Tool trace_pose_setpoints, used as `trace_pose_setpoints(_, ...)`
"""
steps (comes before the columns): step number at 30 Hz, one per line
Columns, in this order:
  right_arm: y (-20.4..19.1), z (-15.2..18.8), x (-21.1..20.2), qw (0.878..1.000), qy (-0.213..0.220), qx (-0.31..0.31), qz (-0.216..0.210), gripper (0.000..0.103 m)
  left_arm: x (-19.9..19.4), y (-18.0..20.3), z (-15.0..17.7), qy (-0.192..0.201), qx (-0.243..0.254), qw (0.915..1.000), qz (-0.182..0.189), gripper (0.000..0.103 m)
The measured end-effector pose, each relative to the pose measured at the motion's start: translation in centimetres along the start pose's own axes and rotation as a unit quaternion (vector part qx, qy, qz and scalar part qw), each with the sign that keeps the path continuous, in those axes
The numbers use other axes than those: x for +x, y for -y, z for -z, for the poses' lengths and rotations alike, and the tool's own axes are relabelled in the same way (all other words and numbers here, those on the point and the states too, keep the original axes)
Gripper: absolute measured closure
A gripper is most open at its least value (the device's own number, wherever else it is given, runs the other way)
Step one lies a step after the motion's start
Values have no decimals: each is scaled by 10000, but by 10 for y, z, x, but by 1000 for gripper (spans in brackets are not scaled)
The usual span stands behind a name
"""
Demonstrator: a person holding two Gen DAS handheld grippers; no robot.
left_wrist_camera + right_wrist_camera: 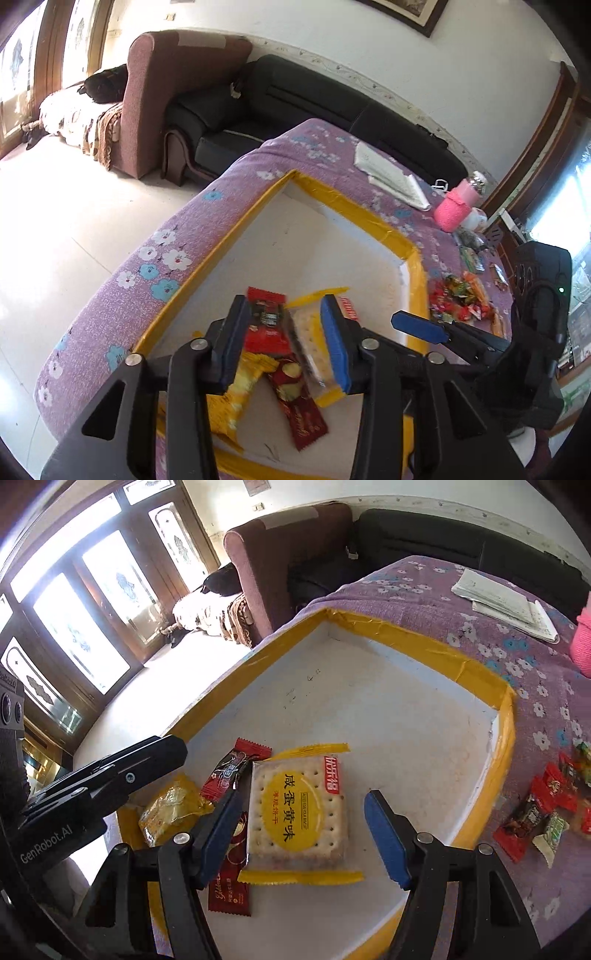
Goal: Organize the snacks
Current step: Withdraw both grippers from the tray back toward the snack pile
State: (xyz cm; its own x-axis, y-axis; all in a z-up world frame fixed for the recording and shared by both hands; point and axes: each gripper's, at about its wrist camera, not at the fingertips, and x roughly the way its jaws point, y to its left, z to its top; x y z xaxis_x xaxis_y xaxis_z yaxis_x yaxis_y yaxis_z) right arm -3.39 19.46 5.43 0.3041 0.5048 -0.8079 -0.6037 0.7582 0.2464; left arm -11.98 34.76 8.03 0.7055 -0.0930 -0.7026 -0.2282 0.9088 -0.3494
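Note:
A white box with a yellow-taped rim (pixel 354 208) (pixel 439 650) lies on the purple flowered cloth. In it lie a yellow cracker pack (pixel 301 812) (pixel 308 328), a small red snack pack (pixel 264 325) (pixel 231 771), a dark red bar (pixel 301 410) (pixel 231 871) and a yellow packet (pixel 171 808) (pixel 236 387). My left gripper (pixel 282 328) is open above the red snack pack and the cracker pack. My right gripper (pixel 303 834) is open, its jaws on either side of the cracker pack, apart from it. It also shows in the left wrist view (pixel 421 326).
A pile of loose wrapped candies (pixel 460 299) (pixel 546 808) lies on the cloth right of the box. Folded papers (pixel 391 175) (pixel 506 602) and a pink bottle (pixel 460 203) lie further back. A black sofa (pixel 332 107) and a maroon armchair stand behind the table.

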Motion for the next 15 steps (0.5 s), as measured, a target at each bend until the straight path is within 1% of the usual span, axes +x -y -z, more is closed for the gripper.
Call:
trace_pose_setpoints(2, 13, 7, -23, 9997, 193, 123, -19, 33, -14, 16, 2, 7, 77, 9999, 149, 59)
trace_pose_setpoints(5, 40, 22, -58, 9983, 453, 372, 26, 33, -32, 56, 9, -225, 226, 9976, 610, 58)
trace_pose_setpoints(7, 66, 36, -82, 9965, 583, 586, 128, 33, -46, 100, 18, -633, 465, 9904, 1140, 58)
trace_pose_setpoints(8, 79, 43, -93, 9955, 630, 691, 171, 33, -54, 123, 22, -801, 655, 9850, 1382, 58)
trace_pose_setpoints(9, 94, 53, -105, 9941, 683, 808, 233, 33, -70, 158, 28, -955, 998, 9750, 1739, 58)
trace_pose_setpoints(10, 105, 62, -114, 9928, 721, 902, 312, 32, -84, 183, 32, -1034, 1282, 9657, 2006, 58)
trace_pose_setpoints(12, 132, 82, -133, 9894, 741, 1135, 521, 32, -120, 234, 42, -1123, 1906, 9457, 2383, 55)
trace_pose_setpoints(14, 161, 104, -150, 9844, 734, 1409, 752, 32, -155, 278, 55, -1195, 2435, 9236, 2708, 41)
trace_pose_setpoints(15, 173, 113, -158, 9817, 723, 1544, 845, 32, -173, 298, 64, -1257, 2696, 9100, 2887, 40)
